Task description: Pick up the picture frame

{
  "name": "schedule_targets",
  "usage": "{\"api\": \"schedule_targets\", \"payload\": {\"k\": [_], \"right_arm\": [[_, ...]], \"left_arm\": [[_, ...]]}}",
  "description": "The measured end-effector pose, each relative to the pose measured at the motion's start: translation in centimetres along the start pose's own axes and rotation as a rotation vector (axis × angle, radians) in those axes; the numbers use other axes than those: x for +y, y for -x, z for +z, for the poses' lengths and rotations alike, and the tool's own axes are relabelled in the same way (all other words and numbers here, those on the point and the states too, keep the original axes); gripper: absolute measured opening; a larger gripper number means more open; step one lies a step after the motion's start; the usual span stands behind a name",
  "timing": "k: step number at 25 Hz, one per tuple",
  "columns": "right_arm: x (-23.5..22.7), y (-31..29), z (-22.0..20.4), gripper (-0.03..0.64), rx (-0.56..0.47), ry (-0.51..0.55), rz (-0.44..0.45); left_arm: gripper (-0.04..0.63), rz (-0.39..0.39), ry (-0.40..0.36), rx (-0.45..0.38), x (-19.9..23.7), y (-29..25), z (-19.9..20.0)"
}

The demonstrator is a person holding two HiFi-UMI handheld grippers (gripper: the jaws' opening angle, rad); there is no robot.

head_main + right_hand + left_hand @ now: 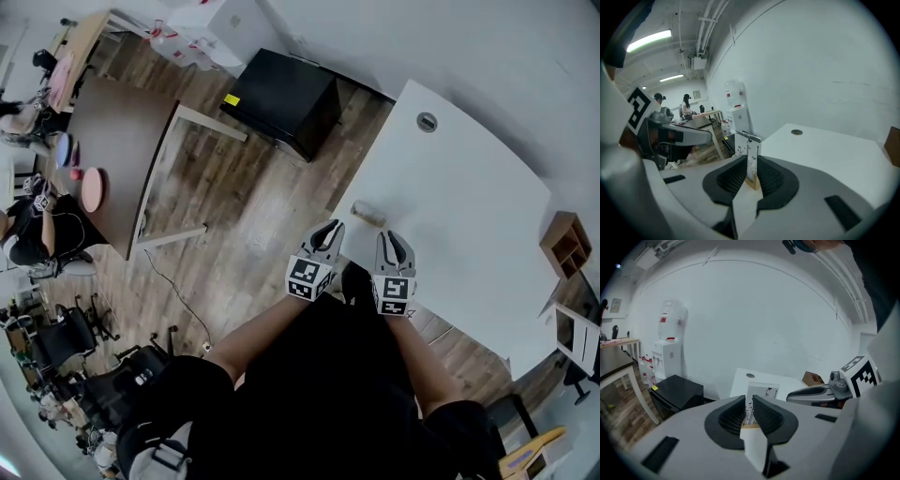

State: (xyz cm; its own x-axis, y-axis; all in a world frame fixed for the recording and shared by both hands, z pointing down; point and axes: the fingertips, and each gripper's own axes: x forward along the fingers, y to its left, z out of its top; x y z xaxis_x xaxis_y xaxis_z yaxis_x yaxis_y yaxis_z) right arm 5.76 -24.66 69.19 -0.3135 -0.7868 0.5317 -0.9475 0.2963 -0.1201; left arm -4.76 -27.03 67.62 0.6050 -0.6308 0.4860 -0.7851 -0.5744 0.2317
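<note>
The picture frame (367, 214) stands small near the left edge of the white table (469, 225), with a white print and a light wooden base. My left gripper (330, 228) and right gripper (390, 236) hover side by side just short of it, both pointing at it. In the left gripper view the frame (764, 392) shows beyond my left gripper (749, 405), whose jaws stand a narrow gap apart with nothing between them. In the right gripper view the frame (750, 146) appears edge-on through the slim gap of my right gripper (751, 171), apart from the pads.
A black cabinet (281, 98) sits on the wooden floor left of the table. A brown table (122, 159) with people beside it is further left. A wooden organizer (565, 242) stands at the table's right end, and a cable hole (427, 122) at its far side. A water dispenser (665, 352) stands by the wall.
</note>
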Motion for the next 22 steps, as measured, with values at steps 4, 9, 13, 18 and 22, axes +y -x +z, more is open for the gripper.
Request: {"api": "schedule_targets", "payload": {"k": [4, 9, 13, 18, 22], "right_arm": [[-0.6, -1.4, -2.0, 0.14, 0.057, -0.012, 0.019], [-1.0, -3.1, -4.0, 0.156, 0.11, -0.007, 0.039], [-1.1, -4.7, -5.1, 0.156, 0.141, -0.011, 0.068], [-1.2, -5.9, -5.8, 0.156, 0.16, -0.006, 0.081], [-1.4, -6.4, -6.0, 0.144, 0.17, 0.002, 0.085]], "left_arm": [[0.096, -0.028, 0.008, 0.063, 0.1, -1.7, -1.2], [0.117, -0.035, -0.023, 0.132, 1.2, -3.6, -3.4], [0.117, -0.043, -0.122, 0.165, 1.5, -5.7, -4.7], [0.121, -0.031, -0.118, 0.2, 1.5, -7.2, -6.0], [0.123, -0.046, -0.117, 0.212, 1.5, -8.2, -6.1]]}}
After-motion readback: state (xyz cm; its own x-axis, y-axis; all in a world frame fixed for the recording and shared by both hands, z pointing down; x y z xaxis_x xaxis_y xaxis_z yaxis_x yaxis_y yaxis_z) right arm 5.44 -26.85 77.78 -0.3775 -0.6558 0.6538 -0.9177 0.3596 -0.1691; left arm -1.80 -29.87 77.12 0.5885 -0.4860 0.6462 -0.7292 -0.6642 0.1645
